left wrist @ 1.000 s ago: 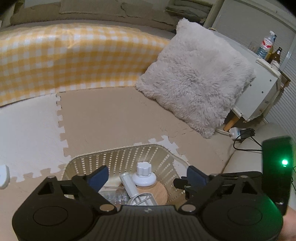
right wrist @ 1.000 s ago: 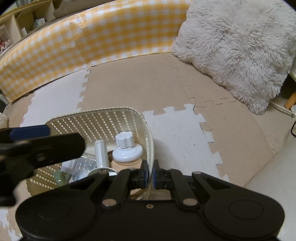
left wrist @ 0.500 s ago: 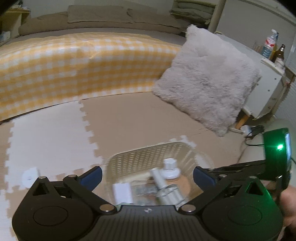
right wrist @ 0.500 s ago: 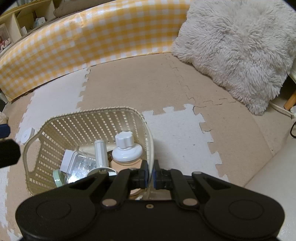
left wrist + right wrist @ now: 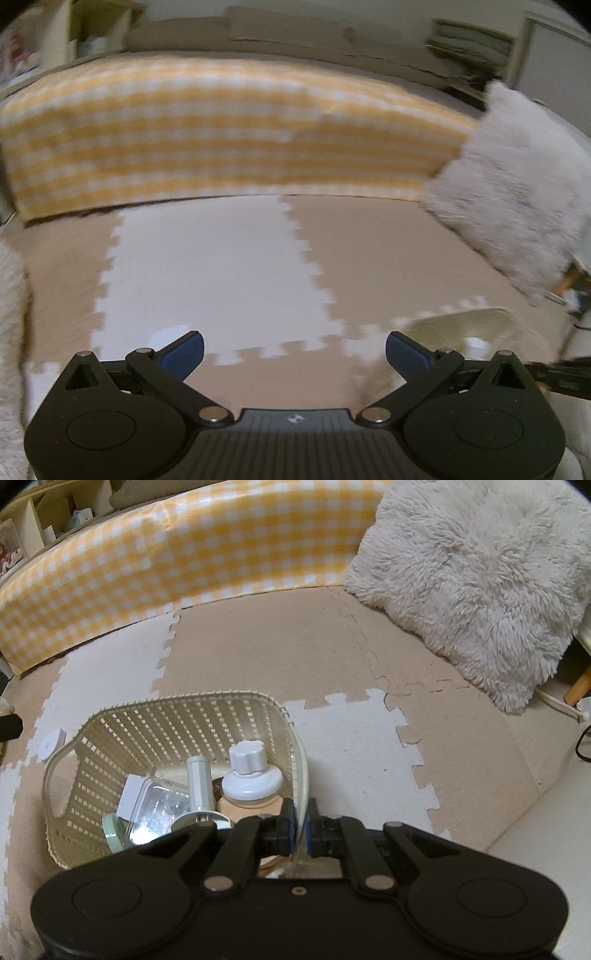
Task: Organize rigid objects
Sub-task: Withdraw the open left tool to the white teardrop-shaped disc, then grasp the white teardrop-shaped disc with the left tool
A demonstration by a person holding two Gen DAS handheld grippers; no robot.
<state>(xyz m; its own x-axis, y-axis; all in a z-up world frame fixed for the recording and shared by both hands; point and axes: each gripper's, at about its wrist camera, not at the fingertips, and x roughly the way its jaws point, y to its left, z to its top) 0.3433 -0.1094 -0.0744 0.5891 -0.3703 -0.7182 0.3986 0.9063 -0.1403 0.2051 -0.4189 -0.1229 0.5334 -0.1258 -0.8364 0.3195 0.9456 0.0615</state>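
Over foam mat (image 5: 332,635), right gripper (image 5: 300,821) jaws clenched on basket (image 5: 177,720) rim; left gripper (image 5: 294,349) jaws wide, empty.

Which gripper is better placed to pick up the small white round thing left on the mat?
Left. The left gripper is open and near the white disc; the right gripper is clamped on the basket.
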